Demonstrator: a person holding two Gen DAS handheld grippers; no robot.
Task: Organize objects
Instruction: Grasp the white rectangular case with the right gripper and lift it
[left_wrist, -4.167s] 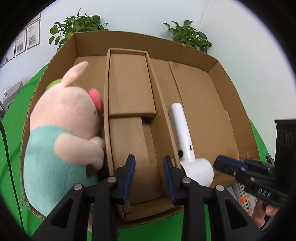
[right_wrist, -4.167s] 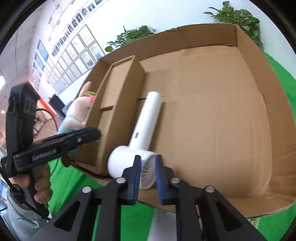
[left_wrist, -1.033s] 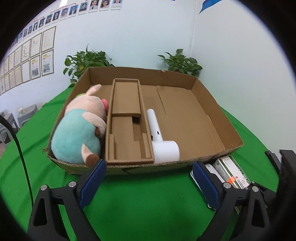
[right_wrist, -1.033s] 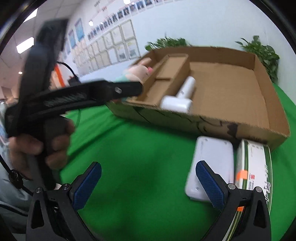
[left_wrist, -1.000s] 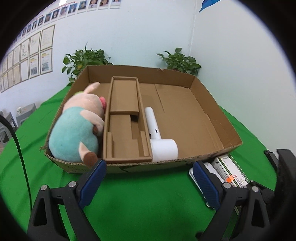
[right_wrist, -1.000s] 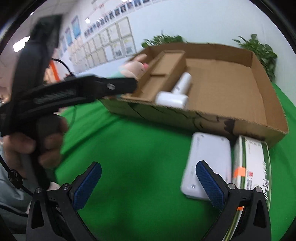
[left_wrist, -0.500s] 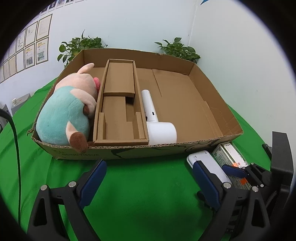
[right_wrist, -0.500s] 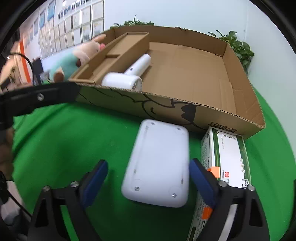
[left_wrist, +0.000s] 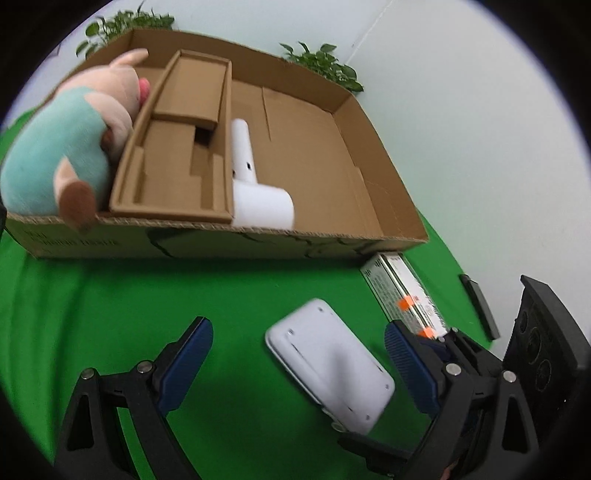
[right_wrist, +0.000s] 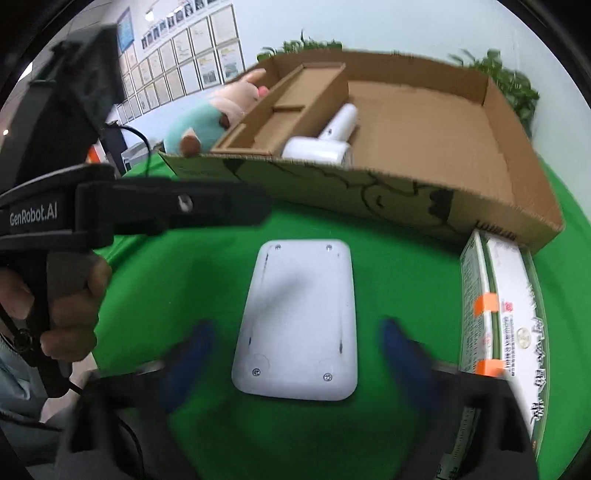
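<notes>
A flat white rounded device (right_wrist: 301, 317) lies on the green cloth in front of the cardboard box (right_wrist: 406, 199); it also shows in the left wrist view (left_wrist: 328, 369). My right gripper (right_wrist: 295, 354) is open, its blurred blue fingers on either side of the device's near end. My left gripper (left_wrist: 297, 360) is open and empty over the cloth, the device between its fingers. A green-and-white carton (right_wrist: 498, 325) lies to the right. In the box sit a plush pig (left_wrist: 70, 136), a cardboard insert (left_wrist: 177, 147) and a white hair dryer (left_wrist: 255, 184).
The box (left_wrist: 229, 236) stands at the back of the green table. A small dark object (left_wrist: 480, 306) lies at the table's right edge by the white wall. Potted plants (left_wrist: 321, 66) stand behind the box.
Both grippers have pulled back from the box, opened wide and come down toward the white device. The right gripper's fingers now straddle it.
</notes>
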